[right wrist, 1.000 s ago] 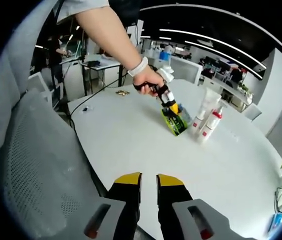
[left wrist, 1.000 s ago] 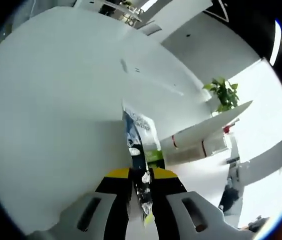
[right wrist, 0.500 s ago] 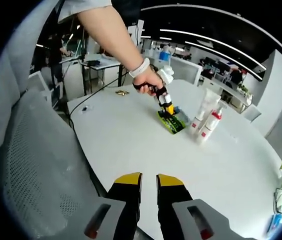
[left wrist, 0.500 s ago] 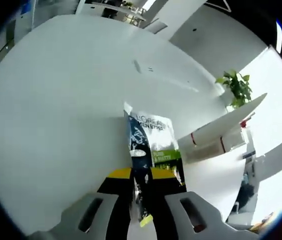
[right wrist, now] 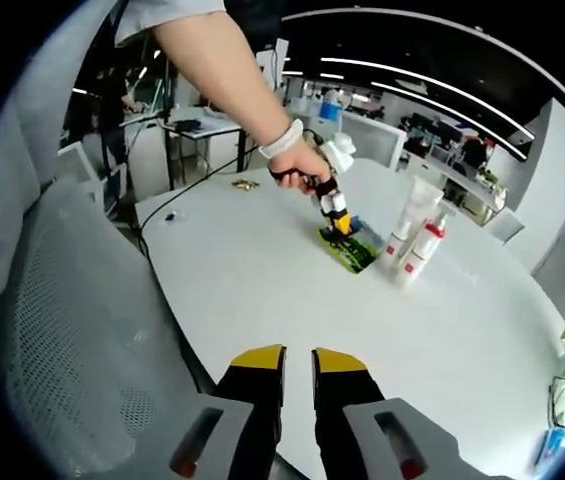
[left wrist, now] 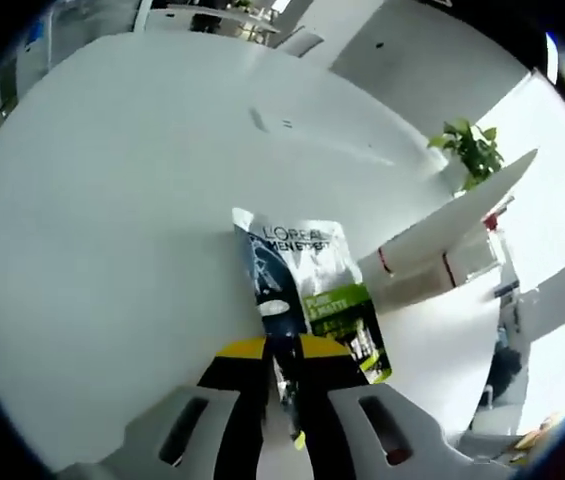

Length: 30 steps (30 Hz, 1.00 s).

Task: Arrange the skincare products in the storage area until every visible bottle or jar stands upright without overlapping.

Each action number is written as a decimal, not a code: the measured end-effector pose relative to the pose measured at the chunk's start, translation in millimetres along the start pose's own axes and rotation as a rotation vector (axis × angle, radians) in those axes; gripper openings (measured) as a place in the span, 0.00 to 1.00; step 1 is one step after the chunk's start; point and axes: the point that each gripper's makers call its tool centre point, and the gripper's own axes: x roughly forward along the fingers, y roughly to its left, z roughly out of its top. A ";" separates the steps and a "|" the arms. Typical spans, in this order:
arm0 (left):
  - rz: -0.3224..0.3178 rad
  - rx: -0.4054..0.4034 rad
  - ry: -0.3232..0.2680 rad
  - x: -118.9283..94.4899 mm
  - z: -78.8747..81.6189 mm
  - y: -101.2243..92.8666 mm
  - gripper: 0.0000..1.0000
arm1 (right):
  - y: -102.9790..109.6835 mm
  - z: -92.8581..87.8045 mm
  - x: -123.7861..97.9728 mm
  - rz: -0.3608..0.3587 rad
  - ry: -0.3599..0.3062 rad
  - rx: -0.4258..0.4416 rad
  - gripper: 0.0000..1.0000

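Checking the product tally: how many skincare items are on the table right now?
3. Two white tubes stand upright side by side. One green-and-black sachet lies nearly flat beside them, pinched in the left tool. More may be hidden behind them.

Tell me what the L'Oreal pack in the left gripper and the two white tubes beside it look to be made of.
L'Oreal pack: probably flexible plastic film, glossy; it looks flat and thin, its printed face catching light. White tubes: likely squeezable plastic, smooth, semi-matte; they are opaque white with red bands and stand on their caps. Left gripper clamps the pack's lower edge.
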 end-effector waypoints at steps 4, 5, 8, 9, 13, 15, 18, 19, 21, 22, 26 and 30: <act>0.002 0.047 0.035 0.0 -5.6 -2.2 0.08 | 0.3 0.1 0.3 0.002 -0.001 0.001 0.04; 0.008 0.064 0.040 0.0 -6.2 -1.3 0.08 | 0.5 0.0 0.4 0.003 -0.001 0.001 0.04; 0.020 0.132 0.052 0.9 -8.1 -3.2 0.08 | 1.2 -0.4 0.8 0.007 0.002 -0.002 0.04; 0.025 0.143 0.060 0.6 -9.2 -3.4 0.09 | 1.0 -0.7 0.8 0.006 0.003 -0.003 0.04; 0.052 0.299 0.071 -1.8 -7.7 -1.0 0.16 | 0.6 -0.2 0.6 0.005 0.000 0.001 0.04; 0.062 0.333 0.075 -3.3 -7.4 -1.3 0.19 | 1.2 -0.1 0.6 0.007 0.000 -0.002 0.04; 0.062 0.351 0.070 -5.3 -4.2 -1.8 0.20 | 1.5 0.1 0.4 0.007 -0.001 -0.005 0.03; 0.062 0.355 0.067 -6.3 -3.1 -1.9 0.20 | 1.3 0.2 0.4 0.006 -0.002 -0.005 0.03; 0.061 0.354 0.059 -9.7 -1.9 -3.8 0.20 | 1.3 0.6 0.2 0.006 -0.003 -0.007 0.03; 0.051 0.346 0.051 -12.1 -1.6 -6.2 0.21 | 1.5 0.9 0.0 0.006 -0.005 -0.008 0.03; -0.001 0.317 0.021 -19.2 0.0 -10.5 0.27 | 1.8 2.6 -0.4 0.006 -0.011 -0.017 0.03; -0.009 0.340 0.003 -36.8 -2.5 -11.2 0.29 | 1.7 5.0 -1.1 0.005 -0.022 -0.023 0.04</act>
